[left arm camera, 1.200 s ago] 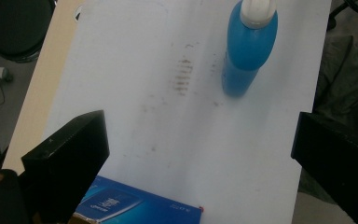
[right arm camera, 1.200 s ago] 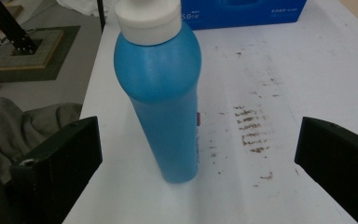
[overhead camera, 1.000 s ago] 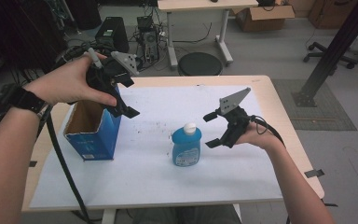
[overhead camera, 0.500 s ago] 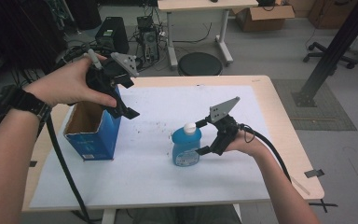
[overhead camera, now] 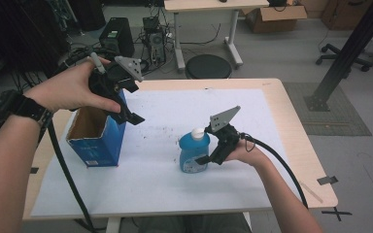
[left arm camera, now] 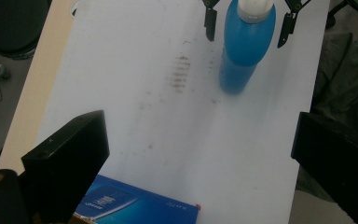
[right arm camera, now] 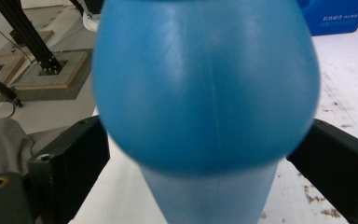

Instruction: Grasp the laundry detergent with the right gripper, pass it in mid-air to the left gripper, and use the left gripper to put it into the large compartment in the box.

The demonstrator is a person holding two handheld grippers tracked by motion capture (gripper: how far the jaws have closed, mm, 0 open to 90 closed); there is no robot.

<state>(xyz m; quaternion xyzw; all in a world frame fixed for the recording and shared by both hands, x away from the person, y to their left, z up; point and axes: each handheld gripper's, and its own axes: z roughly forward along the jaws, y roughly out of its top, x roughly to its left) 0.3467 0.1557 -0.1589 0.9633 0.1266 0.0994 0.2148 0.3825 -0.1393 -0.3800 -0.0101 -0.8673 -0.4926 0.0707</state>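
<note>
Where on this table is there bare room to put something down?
The white sheet is bare between the blue box and the blue bottle, along the near edge in front of both, and over the far right corner. It is crowded at the bottle, where the right claw straddles it.

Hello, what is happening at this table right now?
A person works at a table covered with white paper, a gripper in each hand. The right gripper has come down around a blue bottle with a white cap, which stands upright. Its jaws have just been closing with the bottle between them, but a small gap is visible on each side, so it is not gripped yet. The left gripper hangs open above an open blue box.
</note>
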